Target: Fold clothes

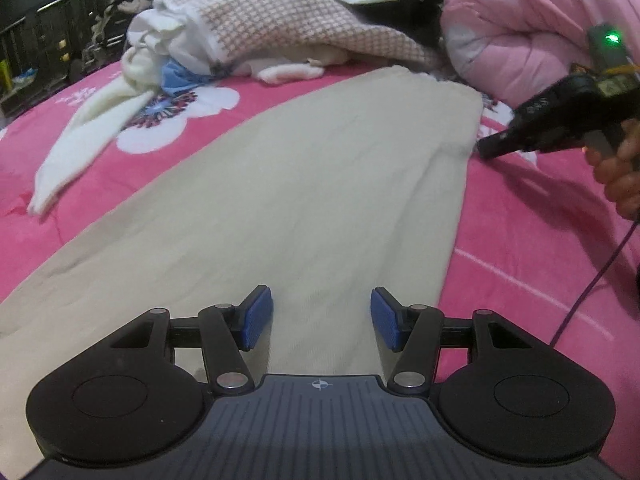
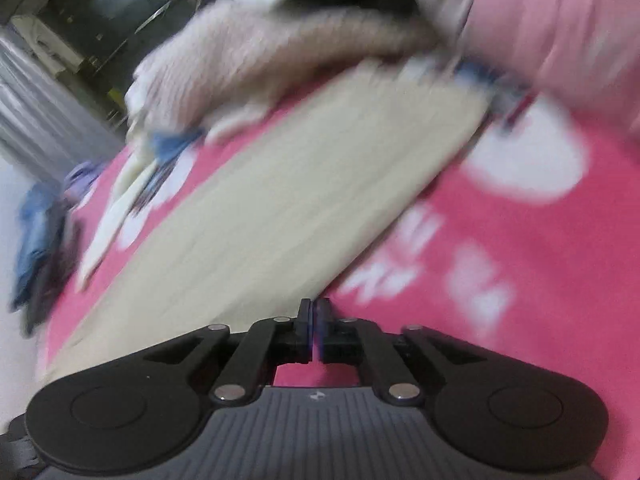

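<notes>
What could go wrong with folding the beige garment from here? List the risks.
1. The left gripper hangs open above the beige garment; closing here may pinch only the top layer.
2. The right gripper is shut with nothing visibly between its pads.
3. The white knit piece lies close alongside and could snag.

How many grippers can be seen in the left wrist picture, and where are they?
2. The left gripper is at the bottom, open over the beige garment. The right gripper is at the right edge, beside that garment.

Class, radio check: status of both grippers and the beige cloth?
Left gripper open above beige cloth. Right gripper shut, empty. Cloth flat on pink bedspread; clothes pile behind it.
</notes>
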Motion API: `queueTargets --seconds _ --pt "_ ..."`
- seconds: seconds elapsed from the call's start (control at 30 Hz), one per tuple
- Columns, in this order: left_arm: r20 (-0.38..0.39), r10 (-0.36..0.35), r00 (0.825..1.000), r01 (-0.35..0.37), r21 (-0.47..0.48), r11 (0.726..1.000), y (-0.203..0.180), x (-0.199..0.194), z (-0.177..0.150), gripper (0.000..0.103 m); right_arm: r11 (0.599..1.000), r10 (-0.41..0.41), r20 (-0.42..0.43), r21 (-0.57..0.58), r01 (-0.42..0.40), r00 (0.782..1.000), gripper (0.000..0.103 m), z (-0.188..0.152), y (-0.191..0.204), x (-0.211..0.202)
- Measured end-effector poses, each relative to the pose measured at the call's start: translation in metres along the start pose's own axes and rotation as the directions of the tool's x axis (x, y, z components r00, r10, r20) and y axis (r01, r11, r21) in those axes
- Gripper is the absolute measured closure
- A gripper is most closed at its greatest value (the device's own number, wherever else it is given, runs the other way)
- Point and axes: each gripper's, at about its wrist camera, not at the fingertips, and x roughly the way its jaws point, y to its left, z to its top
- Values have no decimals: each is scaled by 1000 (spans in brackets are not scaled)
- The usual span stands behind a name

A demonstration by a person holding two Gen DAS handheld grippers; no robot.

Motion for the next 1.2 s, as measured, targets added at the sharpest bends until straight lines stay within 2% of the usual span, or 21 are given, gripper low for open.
queueTargets --seconds 0.07,0.1,0.13,0.2,0.23,0.3,0.33,0.37,0.43,0.47,0.53,0.63,0.77,0.87,1.0,1.2 --pt "9 -4 1000 4 -16 1000 1 -7 1 48 999 40 43 -14 -40 998 96 -2 3 -16" --pt "5 -4 1000 4 -13 1000 0 -9 0 47 995 99 46 -16 -99 994 96 -4 5 -21" --pt "-1 -5 1000 5 -11 1000 -1 -11 0 47 988 152 41 -28 -151 988 96 -8 10 -23" --pt "-33 -1 999 0 -20 1000 -2 -7 -5 47 976 204 9 -77 -203 979 96 -15 24 -17" --pt "-39 6 999 -7 -22 1000 -4 -6 -9 47 976 200 -13 -90 -200 980 96 -18 28 -10" --pt "-42 18 999 -19 -25 999 -6 -7 -13 47 986 140 -69 -85 -146 988 96 -21 28 6" --pt "-41 24 999 -25 -27 999 -6 -9 -14 47 991 103 -80 -74 -109 991 103 -22 23 11" --pt "-43 25 999 -27 -36 999 -5 -14 -13 47 995 80 -87 -53 -85 993 103 -22 17 15" --pt "-35 41 999 -43 -53 998 2 -28 -14 47 994 109 -60 29 -107 992 101 -17 2 7" --pt "-27 53 998 -54 -60 997 8 -37 -16 47 994 108 -35 29 -107 993 97 -15 -1 1" --pt "-32 79 996 -82 -92 992 22 -52 -22 47 994 105 1 8 -105 994 96 -14 -3 -8" --pt "-66 127 990 -137 -175 975 46 -71 -40 47 991 135 -10 25 -135 991 96 -18 -4 -7" --pt "-152 166 974 -206 -305 930 71 -82 -74 47 992 125 -2 -33 -125 992 96 -13 19 5" --pt "-149 171 974 -214 -358 909 75 -83 -92 46 986 148 63 -89 -142 987 96 -12 33 -3" --pt "-134 199 971 -234 -338 912 68 -82 -91 44 958 242 112 -185 -219 964 96 -20 54 -18" --pt "-119 201 972 -231 -344 910 69 -84 -95 44 883 332 34 -362 -298 943 96 -51 106 -20"
